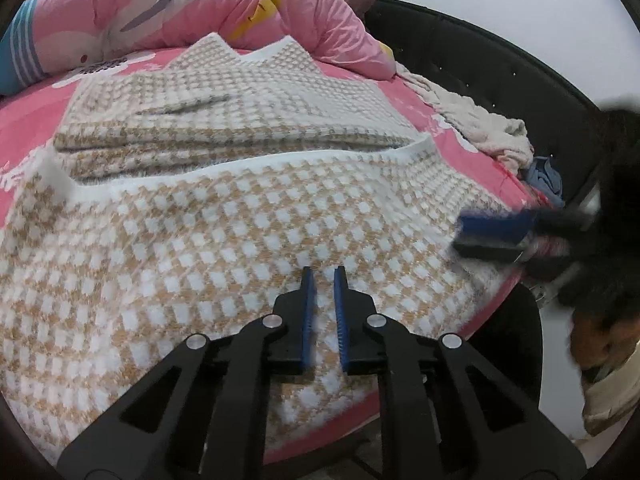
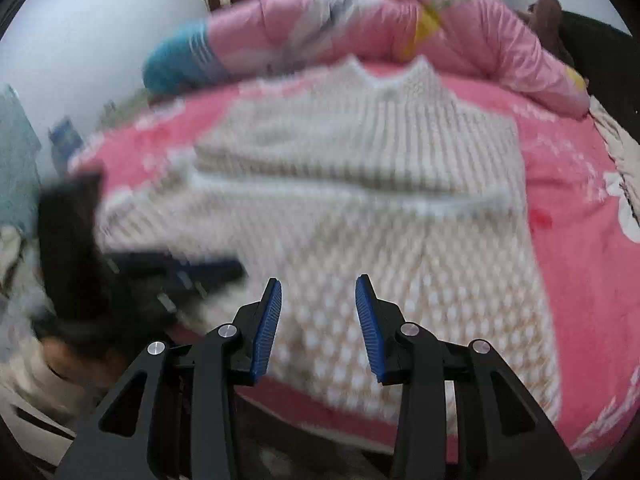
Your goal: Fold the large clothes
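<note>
Knitwear: the checked sweater [image 1: 240, 240] looks soft, thick and floppy, best pinched at its near hem; left gripper [image 1: 323, 276] nearly closed, right gripper [image 2: 318, 284] part-open, both empty.

Left gripper [image 1: 323, 276]: jaws nearly together, narrow slit between blue pads, nothing between them; tilted downward.
Right gripper [image 2: 318, 286]: jaws parted, clear gap between blue pads, nothing held; pointed steeply downward.
Right gripper seen from left wrist view [image 1: 494, 236]: blurred, entering from the right edge.
Left gripper seen from right wrist view [image 2: 208, 270]: blurred, entering from the left; state unreadable there.
</note>
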Tool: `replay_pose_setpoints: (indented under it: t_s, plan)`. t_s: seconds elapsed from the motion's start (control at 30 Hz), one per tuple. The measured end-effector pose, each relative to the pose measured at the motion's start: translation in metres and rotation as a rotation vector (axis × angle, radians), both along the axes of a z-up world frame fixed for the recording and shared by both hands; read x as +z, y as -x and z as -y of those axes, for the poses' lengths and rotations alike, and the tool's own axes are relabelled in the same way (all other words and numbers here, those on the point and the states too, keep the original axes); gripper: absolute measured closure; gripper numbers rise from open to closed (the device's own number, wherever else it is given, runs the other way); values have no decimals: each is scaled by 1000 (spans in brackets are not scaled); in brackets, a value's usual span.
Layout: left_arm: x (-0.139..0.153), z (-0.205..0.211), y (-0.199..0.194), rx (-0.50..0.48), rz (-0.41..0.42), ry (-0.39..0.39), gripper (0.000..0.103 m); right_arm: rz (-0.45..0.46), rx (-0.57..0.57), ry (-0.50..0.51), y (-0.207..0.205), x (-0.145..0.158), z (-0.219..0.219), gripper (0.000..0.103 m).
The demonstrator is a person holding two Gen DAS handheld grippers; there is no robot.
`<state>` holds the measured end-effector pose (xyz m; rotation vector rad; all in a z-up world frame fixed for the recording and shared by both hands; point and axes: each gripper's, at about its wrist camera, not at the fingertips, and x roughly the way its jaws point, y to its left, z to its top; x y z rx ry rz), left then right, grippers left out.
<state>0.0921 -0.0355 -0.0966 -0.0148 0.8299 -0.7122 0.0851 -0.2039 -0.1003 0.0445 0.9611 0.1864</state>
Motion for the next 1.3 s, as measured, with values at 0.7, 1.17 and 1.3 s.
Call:
replay_pose_setpoints:
  t_s: [0.7, 1.17, 1.3]
  plan:
    - [10, -34, 28, 33, 93, -133, 71, 21, -18, -23, 14, -35, 5, 38]
    - [3, -90, 22, 167, 20, -10, 79, 73, 102, 53, -5, -20, -49, 37]
    - [16, -112, 22, 240, 59, 8, 73, 78, 92, 100, -4, -15, -54, 35]
